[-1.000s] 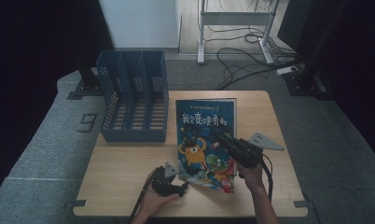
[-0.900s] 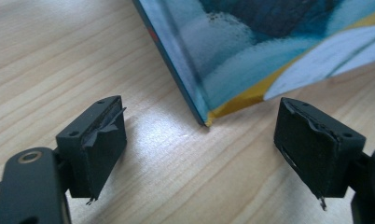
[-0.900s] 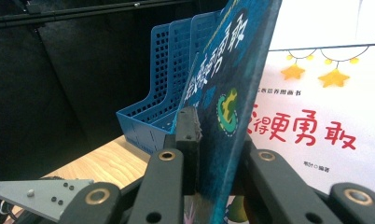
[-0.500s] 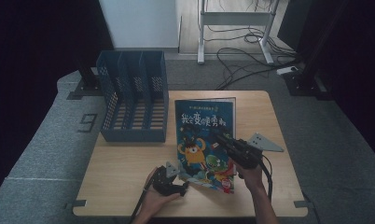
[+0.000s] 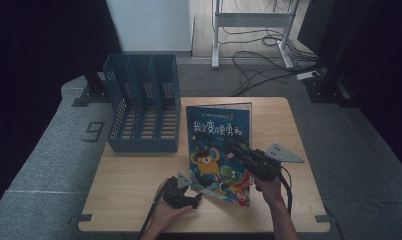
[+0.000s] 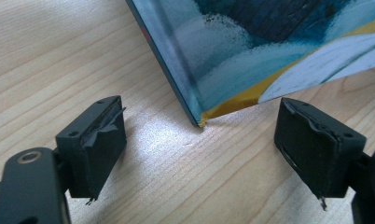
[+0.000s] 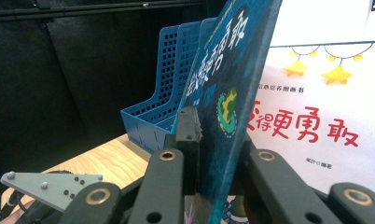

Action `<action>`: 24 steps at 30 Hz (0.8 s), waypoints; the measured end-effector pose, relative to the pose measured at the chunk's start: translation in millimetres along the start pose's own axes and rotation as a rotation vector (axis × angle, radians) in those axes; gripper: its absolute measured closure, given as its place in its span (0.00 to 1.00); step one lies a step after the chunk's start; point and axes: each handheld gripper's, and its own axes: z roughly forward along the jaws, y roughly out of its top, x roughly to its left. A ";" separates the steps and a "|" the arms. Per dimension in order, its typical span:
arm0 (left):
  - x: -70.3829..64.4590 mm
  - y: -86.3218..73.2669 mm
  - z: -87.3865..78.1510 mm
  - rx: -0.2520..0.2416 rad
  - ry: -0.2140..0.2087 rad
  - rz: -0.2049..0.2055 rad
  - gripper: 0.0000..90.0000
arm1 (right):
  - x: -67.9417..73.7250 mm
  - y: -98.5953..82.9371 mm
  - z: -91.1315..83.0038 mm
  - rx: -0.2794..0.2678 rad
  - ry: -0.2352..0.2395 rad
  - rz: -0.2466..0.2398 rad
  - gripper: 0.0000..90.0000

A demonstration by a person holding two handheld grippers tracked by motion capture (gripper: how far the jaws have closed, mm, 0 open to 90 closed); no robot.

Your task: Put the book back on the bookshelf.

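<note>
A picture book (image 5: 216,150) with a blue cartoon cover lies on the wooden table (image 5: 134,175), right of centre. My right gripper (image 5: 235,147) is shut on the cover's right edge, and in the right gripper view (image 7: 218,135) the raised cover (image 7: 227,70) stands nearly edge-on with the white title page (image 7: 316,121) showing behind it. My left gripper (image 5: 194,198) rests open at the book's near left corner. In the left gripper view (image 6: 202,137) that corner (image 6: 202,122) sits on the table just beyond the gap between the jaws, touching neither.
A blue three-slot file rack (image 5: 141,105) (image 7: 162,102) stands at the table's back left, close to the book's far left corner. Beyond the table, cables (image 5: 259,60) and a metal stand (image 5: 251,20) are on the floor. Bare tabletop lies at the front left.
</note>
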 end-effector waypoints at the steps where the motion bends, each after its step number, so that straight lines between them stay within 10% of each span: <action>1: -0.2 0.0 0.4 -0.002 0.002 0.001 0.19 | 0.1 0.0 0.0 -0.001 0.000 -0.002 0.89; 24: 1.4 5.1 5.0 0.008 0.032 -0.011 0.17 | 4.7 2.2 -1.8 -0.004 0.030 -0.056 0.89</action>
